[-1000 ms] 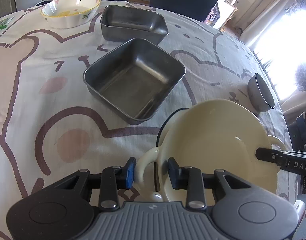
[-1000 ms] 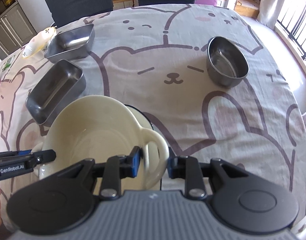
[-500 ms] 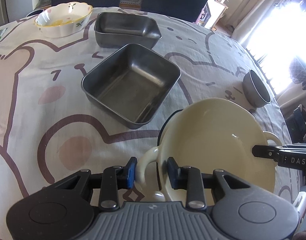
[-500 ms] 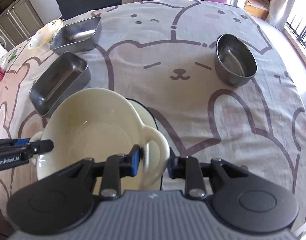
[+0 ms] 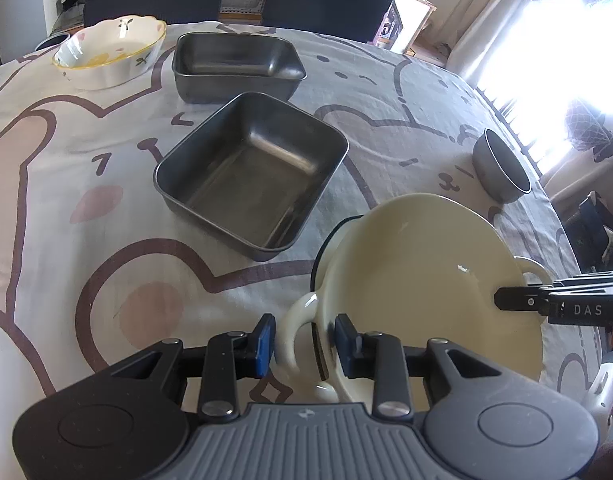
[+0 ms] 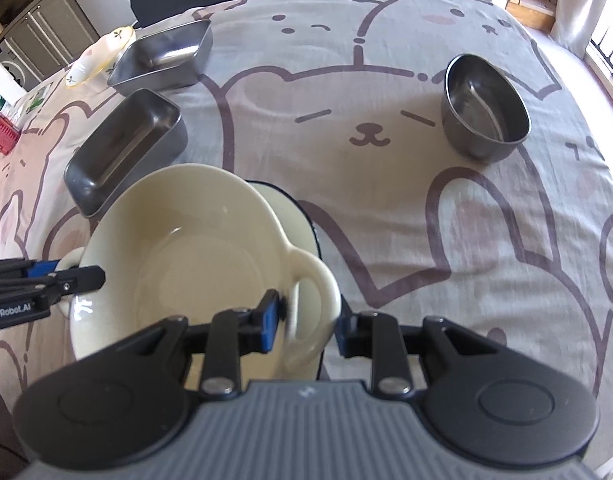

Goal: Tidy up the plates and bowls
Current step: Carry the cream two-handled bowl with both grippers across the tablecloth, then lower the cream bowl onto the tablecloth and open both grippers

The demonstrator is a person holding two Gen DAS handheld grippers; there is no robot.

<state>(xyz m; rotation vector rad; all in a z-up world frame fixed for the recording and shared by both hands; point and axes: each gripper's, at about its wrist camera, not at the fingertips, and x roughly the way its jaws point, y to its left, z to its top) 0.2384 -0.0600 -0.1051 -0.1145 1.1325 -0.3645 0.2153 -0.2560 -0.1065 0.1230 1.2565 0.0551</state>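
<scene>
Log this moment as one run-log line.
left tool: shut on bowl handle | right tool: shut on other handle | cream bowl: held over plate | steel trays: on table, untouched

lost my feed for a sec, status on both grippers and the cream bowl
Left gripper and right gripper: each shut on a handle of the cream bowl. Bowl held over a dark-rimmed plate. Nearest steel tray alongside, apart.
</scene>
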